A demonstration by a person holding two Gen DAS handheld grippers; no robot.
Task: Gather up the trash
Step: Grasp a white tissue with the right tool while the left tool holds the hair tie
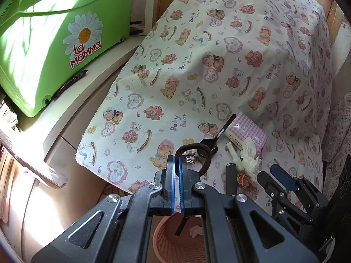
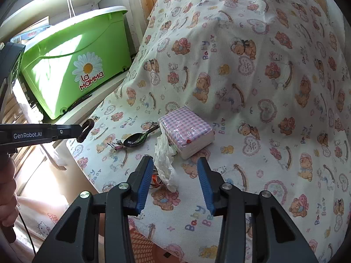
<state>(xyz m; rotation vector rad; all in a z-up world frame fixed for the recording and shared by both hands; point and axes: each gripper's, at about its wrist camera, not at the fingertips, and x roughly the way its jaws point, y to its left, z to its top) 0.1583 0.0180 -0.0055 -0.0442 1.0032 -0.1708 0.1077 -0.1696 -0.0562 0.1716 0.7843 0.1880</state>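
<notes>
My left gripper (image 1: 176, 159) is shut on a brown hair tie (image 1: 194, 150), whose loop sticks out past the fingertips; the right wrist view shows the same hair tie (image 2: 85, 130) held above the table's left edge. My right gripper (image 2: 175, 162) stands open low over the bear-print cloth (image 2: 252, 87). A crumpled white tissue (image 2: 164, 166) lies between its fingers, close to the left pad and apart from the right one. In the left wrist view, the right gripper (image 1: 256, 174) straddles that tissue (image 1: 249, 155).
A pink-checked tissue pack (image 2: 186, 129) lies just beyond the tissue, a black spoon (image 2: 136, 140) to its left, and an orange-white scrap (image 2: 155, 178) by my right gripper's left finger. A pink mesh basket (image 1: 175, 241) stands below the table edge. A green tub (image 1: 54, 32) sits at the left.
</notes>
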